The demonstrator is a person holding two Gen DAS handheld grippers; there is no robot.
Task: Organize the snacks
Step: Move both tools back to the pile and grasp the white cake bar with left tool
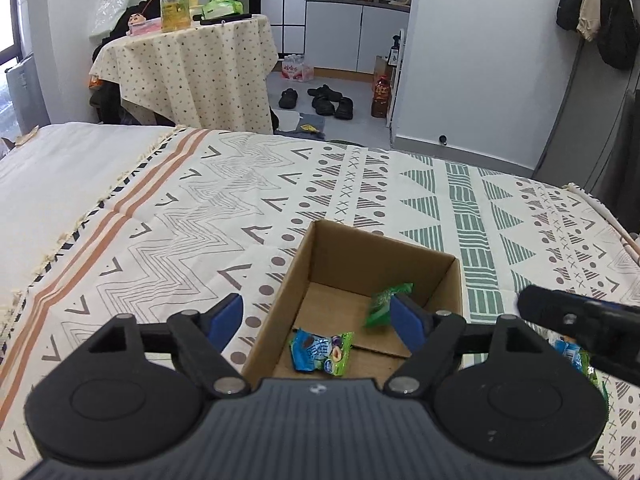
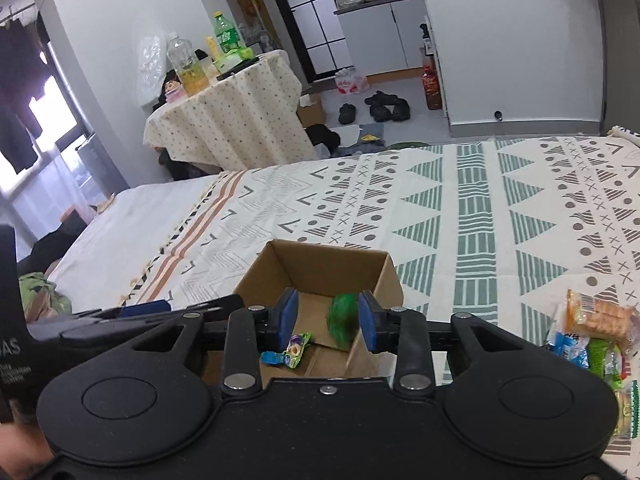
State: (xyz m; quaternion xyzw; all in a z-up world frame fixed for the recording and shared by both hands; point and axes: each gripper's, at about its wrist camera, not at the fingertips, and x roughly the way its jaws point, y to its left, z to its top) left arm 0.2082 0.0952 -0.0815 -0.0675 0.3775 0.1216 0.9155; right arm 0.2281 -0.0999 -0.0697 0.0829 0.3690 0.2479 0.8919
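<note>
An open cardboard box point(image 1: 304, 256) stands on the patterned bedspread; it also shows in the right wrist view point(image 2: 384, 276). A blue-green snack packet point(image 1: 320, 354) lies on the box floor, also seen in the right wrist view point(image 2: 289, 350). A green snack packet point(image 1: 384, 304) is in mid-air inside the box, blurred in the right wrist view point(image 2: 340, 316), touching neither pad. My left gripper point(image 1: 318, 320) is open over the box's near edge. My right gripper point(image 2: 328, 318) is open above the box. A pile of snack packets point(image 2: 592, 332) lies at the right.
The bedspread point(image 1: 360, 184) covers the bed, with a plain white sheet point(image 1: 60, 168) at the left. A small table point(image 1: 188, 64) with bottles stands beyond the bed. Shoes point(image 1: 320, 100) lie on the floor. The right gripper's body point(image 1: 580, 320) shows beside the box.
</note>
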